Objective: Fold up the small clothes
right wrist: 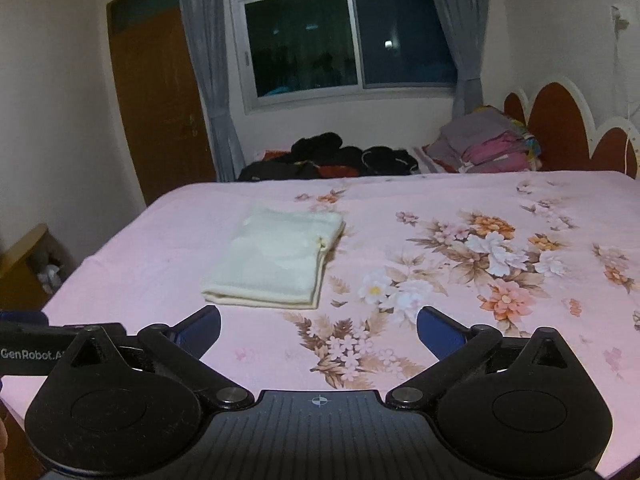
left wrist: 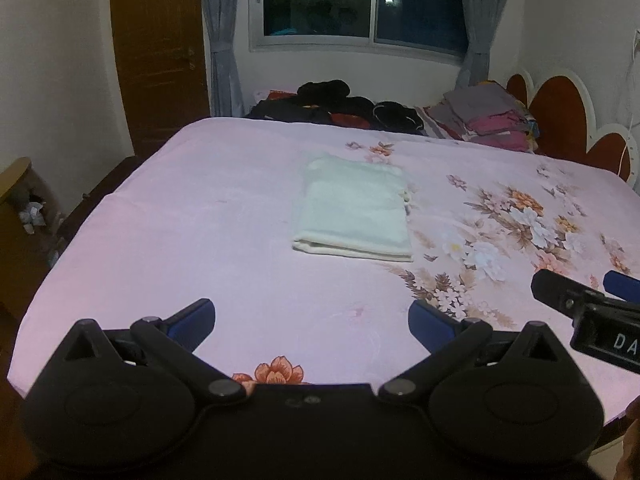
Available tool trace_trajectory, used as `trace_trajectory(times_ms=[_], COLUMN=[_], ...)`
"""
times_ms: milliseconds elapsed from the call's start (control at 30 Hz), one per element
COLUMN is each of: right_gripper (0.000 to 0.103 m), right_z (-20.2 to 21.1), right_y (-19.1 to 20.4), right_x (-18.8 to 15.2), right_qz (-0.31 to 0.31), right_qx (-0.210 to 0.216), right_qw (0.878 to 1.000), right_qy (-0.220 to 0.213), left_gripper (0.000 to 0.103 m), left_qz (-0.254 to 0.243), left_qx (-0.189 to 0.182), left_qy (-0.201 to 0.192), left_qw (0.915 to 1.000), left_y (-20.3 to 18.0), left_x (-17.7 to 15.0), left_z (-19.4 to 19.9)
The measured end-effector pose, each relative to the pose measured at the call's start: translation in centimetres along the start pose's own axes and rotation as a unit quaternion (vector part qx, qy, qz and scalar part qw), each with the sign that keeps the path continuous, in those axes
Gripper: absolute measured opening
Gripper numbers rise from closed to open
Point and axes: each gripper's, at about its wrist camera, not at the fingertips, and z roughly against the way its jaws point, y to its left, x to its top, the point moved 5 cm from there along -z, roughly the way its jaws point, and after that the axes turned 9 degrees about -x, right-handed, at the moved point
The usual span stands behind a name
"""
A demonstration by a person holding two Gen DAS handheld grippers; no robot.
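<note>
A pale cream cloth (left wrist: 354,210) (right wrist: 276,262) lies folded into a neat rectangle on the pink flowered bedsheet (left wrist: 200,220) (right wrist: 460,340), near the bed's middle. My left gripper (left wrist: 310,314) hangs over the near part of the bed, well short of the cloth, jaws wide apart and empty. My right gripper (right wrist: 318,326) is also open and holds nothing; the cloth lies ahead of it to the left. In the left wrist view the right gripper (left wrist: 576,292) pokes in at the right edge. The left tool's body shows at the left edge of the right wrist view.
Dark clothes (left wrist: 336,106) (right wrist: 332,156) are heaped at the bed's far side, with a stack of folded purple and grey fabrics (left wrist: 492,120) (right wrist: 488,146) next to a red headboard (left wrist: 560,116). A brown door (left wrist: 160,52) and a cardboard box (left wrist: 24,200) stand left.
</note>
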Motion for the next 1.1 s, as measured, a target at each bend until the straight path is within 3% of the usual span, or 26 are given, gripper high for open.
trace_trajectory(times_ms=[433,1100], right_gripper=[0.103,0.103], right_z=[1.8,1.7], right_y=[0.2,0.4], right_x=[0.9,0.8], right_qz=[0.007,0.005], right_qx=[0.013,0.019], right_qw=[1.0,1.0], right_qy=[-0.022,-0.021], left_gripper=[0.103,0.103], left_qz=[0.013,0.012], left_qx=[0.013,0.012], left_qy=[-0.013,-0.012], left_qw=[0.9997,0.9998], left_y=[0.0,0.1], left_x=[-0.2,-0.3], left_z=[1.6,1.7])
